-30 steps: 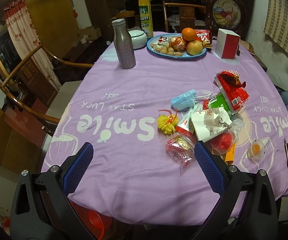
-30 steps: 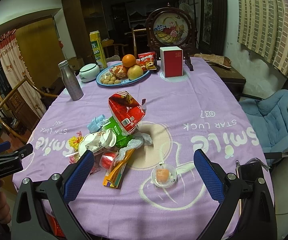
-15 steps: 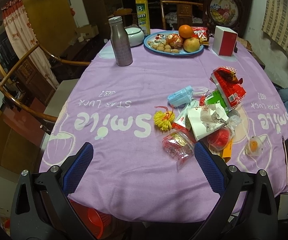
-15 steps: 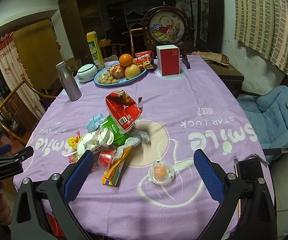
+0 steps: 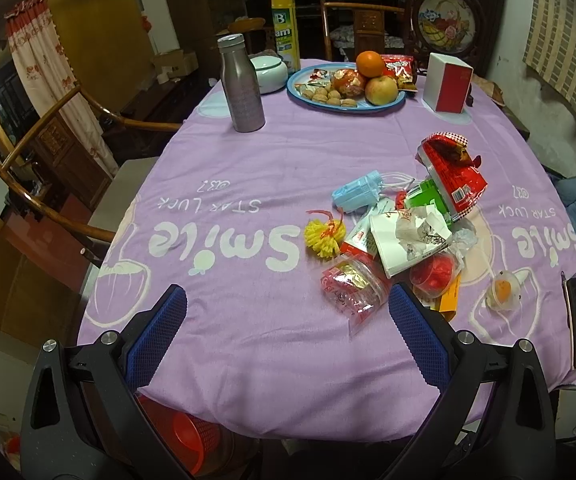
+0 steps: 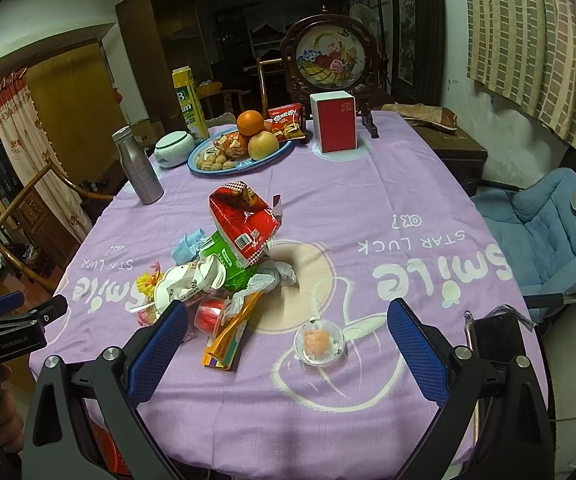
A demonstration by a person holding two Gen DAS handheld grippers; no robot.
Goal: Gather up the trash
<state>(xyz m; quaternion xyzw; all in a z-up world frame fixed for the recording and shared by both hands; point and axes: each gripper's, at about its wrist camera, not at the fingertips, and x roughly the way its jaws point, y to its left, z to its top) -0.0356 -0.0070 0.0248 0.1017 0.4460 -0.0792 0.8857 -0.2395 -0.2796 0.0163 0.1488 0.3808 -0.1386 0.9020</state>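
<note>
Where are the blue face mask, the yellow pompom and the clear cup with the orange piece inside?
blue face mask (image 5: pixel 357 195), left wrist view, middle of its folded body.
yellow pompom (image 5: pixel 324 237), left wrist view, centre of the tuft.
clear cup (image 6: pixel 319 342), right wrist view, on its orange contents.

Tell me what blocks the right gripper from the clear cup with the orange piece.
Nothing visible does. The right gripper is open and hovers over the near table edge, and the clear cup sits apart from the trash pile, on bare tablecloth between the fingers. The orange wrapper lies to its left, not touching.
</note>
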